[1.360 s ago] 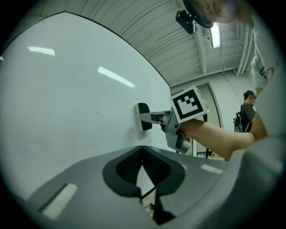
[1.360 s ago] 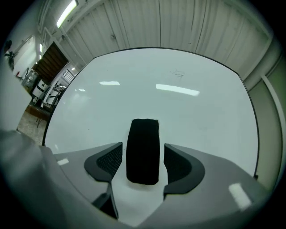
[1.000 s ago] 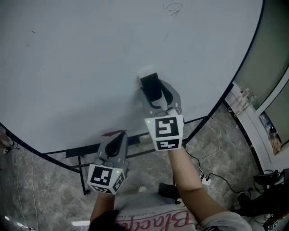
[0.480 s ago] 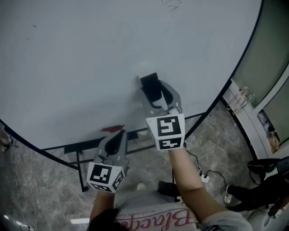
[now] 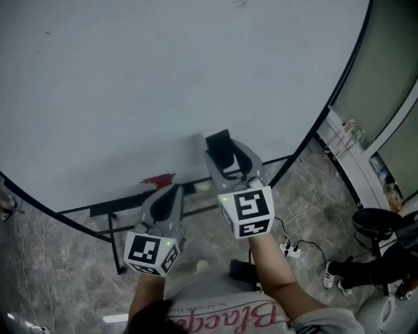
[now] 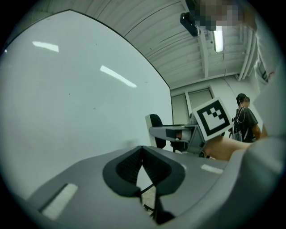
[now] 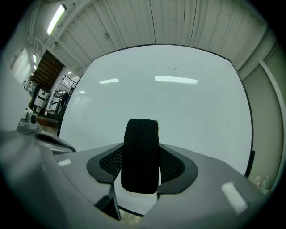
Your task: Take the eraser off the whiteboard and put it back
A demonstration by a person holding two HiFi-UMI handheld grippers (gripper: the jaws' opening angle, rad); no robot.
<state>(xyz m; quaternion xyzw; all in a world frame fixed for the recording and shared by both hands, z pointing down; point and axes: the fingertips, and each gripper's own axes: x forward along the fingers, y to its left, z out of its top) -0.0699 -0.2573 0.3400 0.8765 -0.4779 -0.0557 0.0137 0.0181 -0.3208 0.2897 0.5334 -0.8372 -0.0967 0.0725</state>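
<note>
Background: large white whiteboard (image 5: 163, 78) | black felt block eraser (image 7: 140, 154), long axis upright, clamped in right gripper (image 5: 225, 155), board face straight ahead | left gripper (image 6: 142, 154) clenched empty, lower, farther off.

Whiteboard (image 5: 130, 78) cut by top edge; scribble (image 5: 240, 4) illegible

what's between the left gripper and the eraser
Only bare whiteboard, as the head view shows. The right gripper holds the eraser; the left gripper is shut and empty.
</note>
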